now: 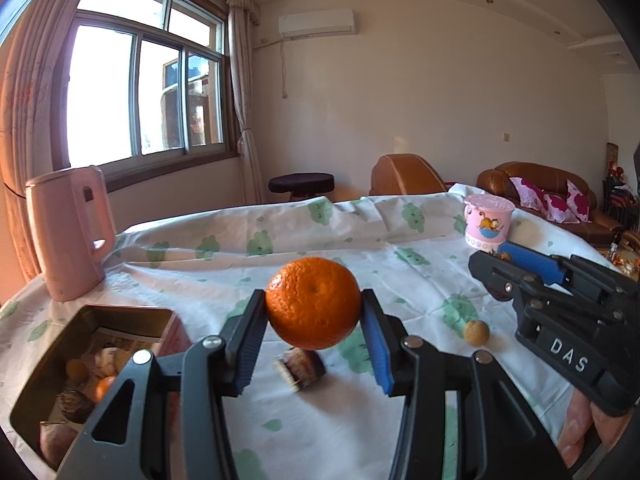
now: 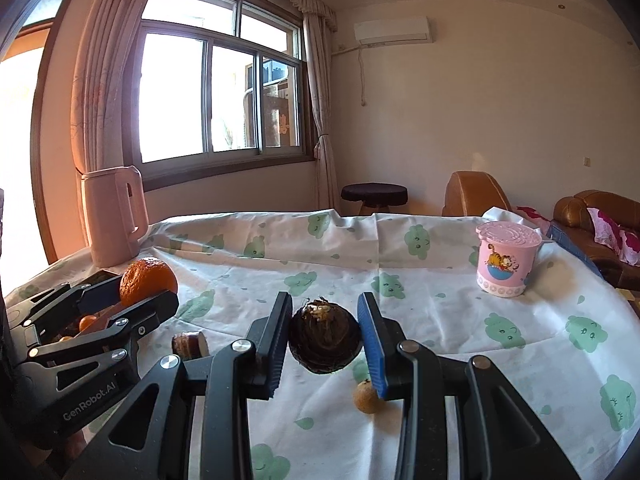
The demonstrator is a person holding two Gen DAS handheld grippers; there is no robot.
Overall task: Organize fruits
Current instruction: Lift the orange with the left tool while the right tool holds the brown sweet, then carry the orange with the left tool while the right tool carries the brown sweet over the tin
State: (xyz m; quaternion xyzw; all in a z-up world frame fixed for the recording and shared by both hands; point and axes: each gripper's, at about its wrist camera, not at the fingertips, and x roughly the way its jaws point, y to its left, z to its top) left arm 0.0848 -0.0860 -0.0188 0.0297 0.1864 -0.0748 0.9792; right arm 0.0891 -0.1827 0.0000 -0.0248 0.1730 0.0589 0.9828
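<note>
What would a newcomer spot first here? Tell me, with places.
The bright orange clamped in the left claw, lifted above the cloud-print tablecloth beside the open tin of fruit. Next, the dark brown round fruit gripped in the right claw. Behind stand a pink kettle at left and a pink cartoon cup at right.

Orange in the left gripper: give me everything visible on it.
The orange is round, bright, with pebbled peel and a small dimple facing the left wrist camera. It looks whole and unpeeled. The left gripper is shut on it, one pad on each side, holding it clear above the tablecloth, just right of the open tin. Nothing else touches it. The right wrist view shows it too.
</note>
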